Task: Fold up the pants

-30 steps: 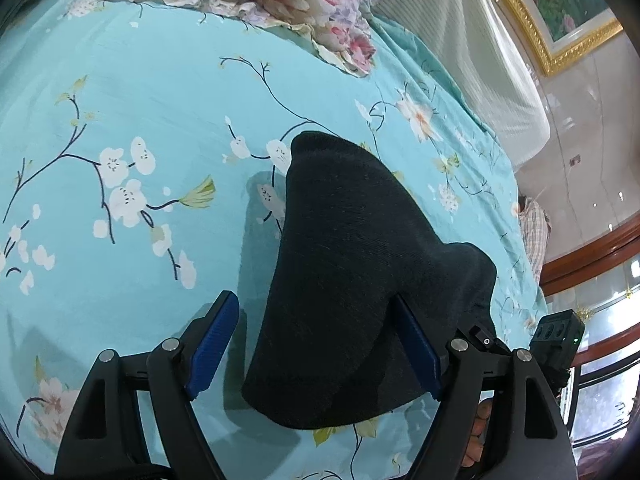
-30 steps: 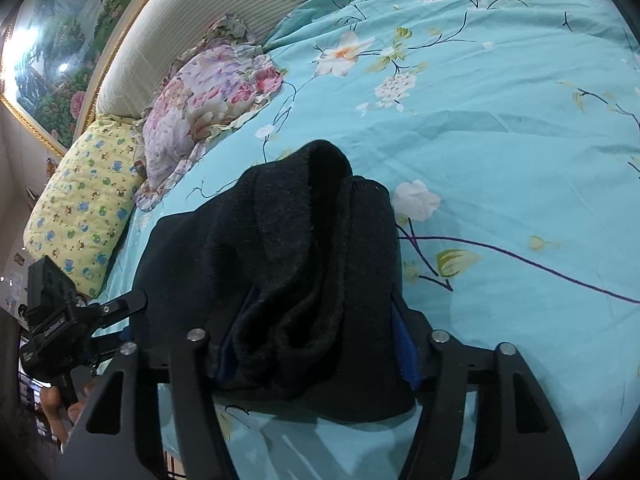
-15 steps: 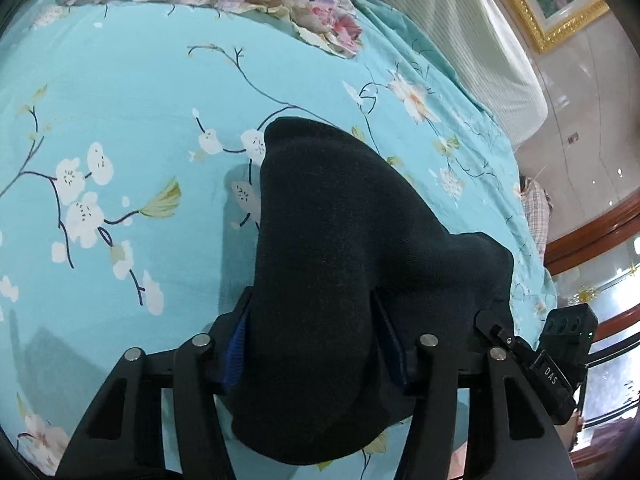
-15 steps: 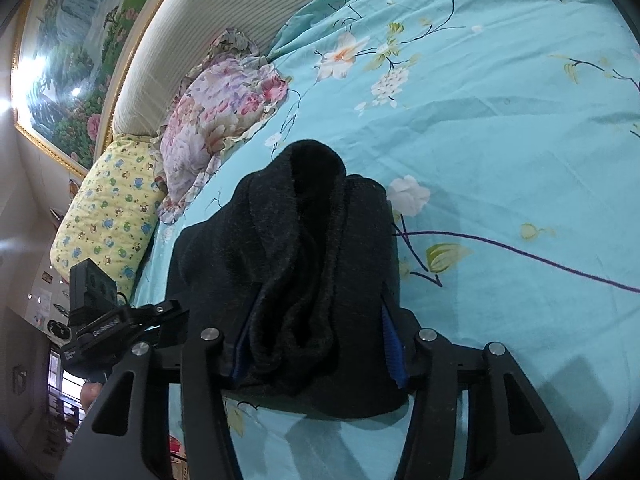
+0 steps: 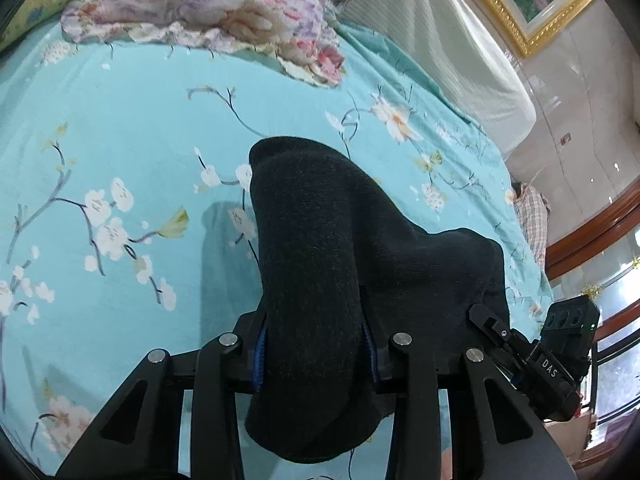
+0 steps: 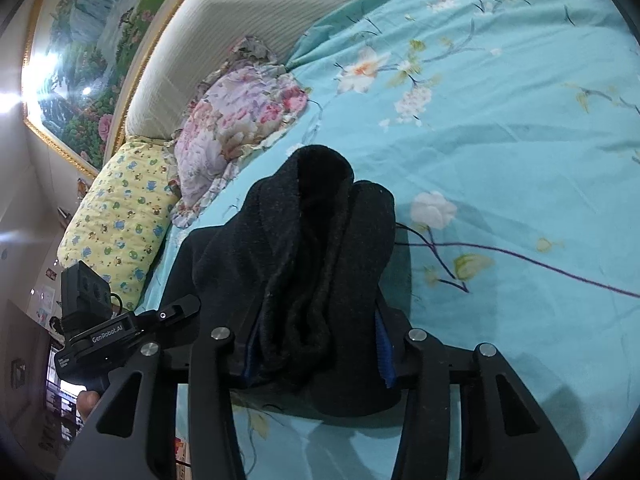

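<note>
The black pants [image 5: 320, 248] are bunched into a thick folded bundle, held a little above the turquoise flowered bed sheet [image 5: 120, 128]. My left gripper [image 5: 314, 354] is shut on one end of the bundle, cloth squeezed between its blue pads. My right gripper [image 6: 316, 354] is shut on the other end of the pants [image 6: 320, 240], where several folded layers show. The right gripper [image 5: 552, 364] also shows at the lower right of the left wrist view. The left gripper [image 6: 108, 332] shows at the lower left of the right wrist view.
A pink flowered pillow [image 5: 224, 4] lies at the head of the bed, with a yellow patterned pillow [image 6: 116, 220] beside it. A pale ribbed headboard [image 6: 260, 12] and a gold-framed painting [image 6: 92, 40] stand behind. The bed edge and a wooden rail [image 5: 592, 232] lie to the right.
My left gripper went from open around the pants to shut on them. Both grippers have lifted the bundle slightly; the right gripper stayed shut on it.
</note>
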The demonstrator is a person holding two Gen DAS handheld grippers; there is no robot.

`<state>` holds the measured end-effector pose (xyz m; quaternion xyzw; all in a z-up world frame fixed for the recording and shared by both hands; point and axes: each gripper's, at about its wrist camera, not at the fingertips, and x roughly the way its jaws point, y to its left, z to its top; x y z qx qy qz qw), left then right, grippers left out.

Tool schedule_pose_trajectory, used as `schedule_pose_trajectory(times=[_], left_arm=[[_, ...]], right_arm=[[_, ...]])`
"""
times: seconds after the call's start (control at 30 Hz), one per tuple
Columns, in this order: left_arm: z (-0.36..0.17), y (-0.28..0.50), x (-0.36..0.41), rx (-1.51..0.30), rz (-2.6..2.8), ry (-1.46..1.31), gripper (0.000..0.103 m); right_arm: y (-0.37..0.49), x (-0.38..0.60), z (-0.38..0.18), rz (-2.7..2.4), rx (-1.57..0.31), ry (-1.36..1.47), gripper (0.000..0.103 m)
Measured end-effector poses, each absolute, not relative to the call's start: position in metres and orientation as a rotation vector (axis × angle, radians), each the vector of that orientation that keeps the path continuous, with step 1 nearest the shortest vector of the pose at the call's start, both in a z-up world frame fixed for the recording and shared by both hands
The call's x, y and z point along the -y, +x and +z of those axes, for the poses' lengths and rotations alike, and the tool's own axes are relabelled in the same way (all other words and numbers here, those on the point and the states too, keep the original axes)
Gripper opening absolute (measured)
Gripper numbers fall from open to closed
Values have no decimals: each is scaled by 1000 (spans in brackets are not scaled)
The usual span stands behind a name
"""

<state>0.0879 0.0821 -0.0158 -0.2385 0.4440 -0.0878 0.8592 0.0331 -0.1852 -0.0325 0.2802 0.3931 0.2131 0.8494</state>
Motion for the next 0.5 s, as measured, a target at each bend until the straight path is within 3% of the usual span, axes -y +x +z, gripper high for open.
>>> schedule_pose_trajectory(times=[0.5], left_arm=[[15, 71, -141, -840, -71, -530, 36]], right_arm=[[66, 127, -3, 567, -813, 523, 46]])
